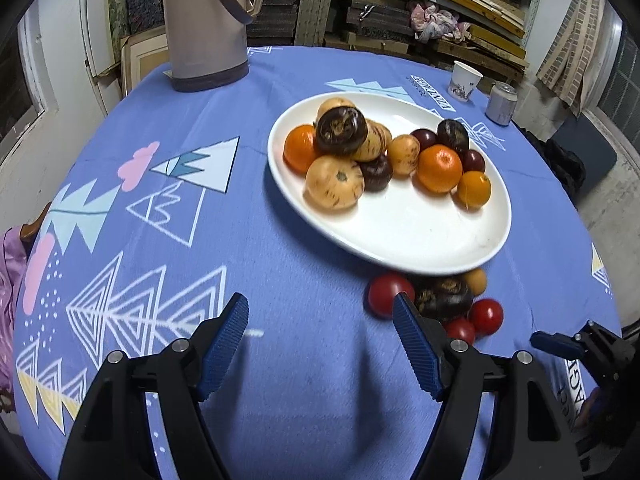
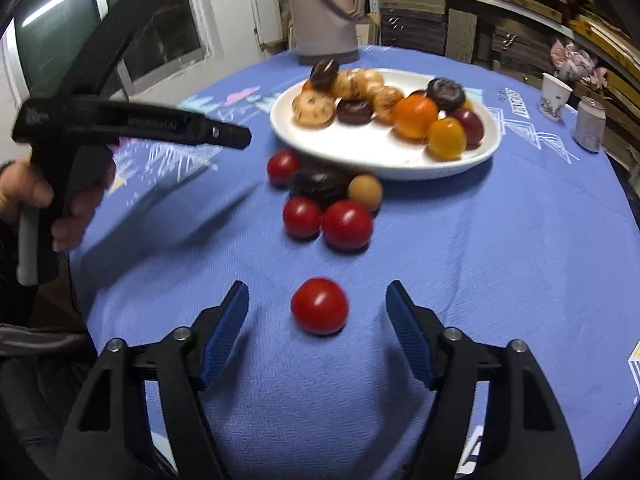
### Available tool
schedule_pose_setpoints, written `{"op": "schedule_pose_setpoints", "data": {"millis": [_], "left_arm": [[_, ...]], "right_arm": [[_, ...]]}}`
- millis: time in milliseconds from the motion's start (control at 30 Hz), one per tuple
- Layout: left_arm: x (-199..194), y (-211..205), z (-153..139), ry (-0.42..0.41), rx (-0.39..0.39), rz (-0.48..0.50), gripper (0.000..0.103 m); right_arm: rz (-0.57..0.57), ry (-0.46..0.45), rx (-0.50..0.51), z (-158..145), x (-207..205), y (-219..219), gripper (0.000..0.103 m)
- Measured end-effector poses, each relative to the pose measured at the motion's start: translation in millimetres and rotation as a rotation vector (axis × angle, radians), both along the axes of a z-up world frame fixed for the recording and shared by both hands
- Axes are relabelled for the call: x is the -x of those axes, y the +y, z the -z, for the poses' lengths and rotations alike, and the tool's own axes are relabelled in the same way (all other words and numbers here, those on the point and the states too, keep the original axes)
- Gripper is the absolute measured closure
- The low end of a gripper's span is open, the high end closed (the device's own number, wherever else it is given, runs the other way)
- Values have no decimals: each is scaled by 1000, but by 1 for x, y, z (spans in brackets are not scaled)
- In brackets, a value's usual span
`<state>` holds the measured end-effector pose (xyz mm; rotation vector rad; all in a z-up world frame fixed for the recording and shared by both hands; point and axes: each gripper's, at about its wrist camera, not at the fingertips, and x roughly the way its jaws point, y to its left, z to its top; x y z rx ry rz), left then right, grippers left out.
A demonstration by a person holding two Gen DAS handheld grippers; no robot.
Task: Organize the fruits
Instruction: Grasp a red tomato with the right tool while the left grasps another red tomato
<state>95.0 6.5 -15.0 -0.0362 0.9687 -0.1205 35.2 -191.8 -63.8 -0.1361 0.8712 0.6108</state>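
A white plate [image 1: 400, 240] on the blue tablecloth holds a pile of oranges, tan striped fruits and dark purple fruits. Just in front of it lies a loose cluster: red tomatoes [image 2: 347, 225], a dark fruit [image 2: 320, 186] and a small tan fruit [image 2: 365, 192]. One red tomato [image 2: 319, 306] lies apart, nearer to me. My right gripper [image 2: 318, 288] stands open around it, with a gap between each pad and the tomato. My left gripper [image 1: 320, 304] is open over bare cloth, left of the cluster [image 1: 444, 296], with nothing between its fingers.
A tall beige thermos jug [image 1: 204, 40] stands at the table's far left. A paper cup [image 1: 464, 80] and a can [image 1: 501, 104] sit at the far right. A hand [image 2: 40, 196] holds the left gripper. Stacked shelves lie beyond the round table.
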Motion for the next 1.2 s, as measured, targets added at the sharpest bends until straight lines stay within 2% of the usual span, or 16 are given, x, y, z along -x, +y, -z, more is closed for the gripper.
{"op": "schedule_pose_setpoints", "data": {"millis": [33, 100, 133, 233, 500, 667, 800, 900, 1200], "left_arm": [[2, 0, 1, 3, 1, 1, 28], [5, -2, 4, 14, 8, 9, 28], [7, -5, 5, 21, 11, 18, 28], [13, -19, 11, 39, 10, 62, 28], [14, -45, 25, 83, -2, 109, 28], [15, -55, 23, 92, 35, 128, 28], [10, -61, 26, 106, 62, 115, 28], [5, -66, 32, 119, 54, 106, 27], [8, -64, 33, 83, 28, 126, 24]], "right_arm": [[-2, 9, 5, 4, -1, 2, 52], [20, 30, 9, 9, -5, 2, 57], [37, 26, 23, 12, -7, 2, 64], [46, 9, 27, 12, -8, 2, 71], [38, 15, -8, 13, -5, -6, 72], [29, 7, -21, 14, -3, -8, 72], [26, 5, -31, 14, -2, -9, 72], [19, 4, -41, 14, -1, -10, 69], [13, 5, -46, 15, -1, -9, 68]]}}
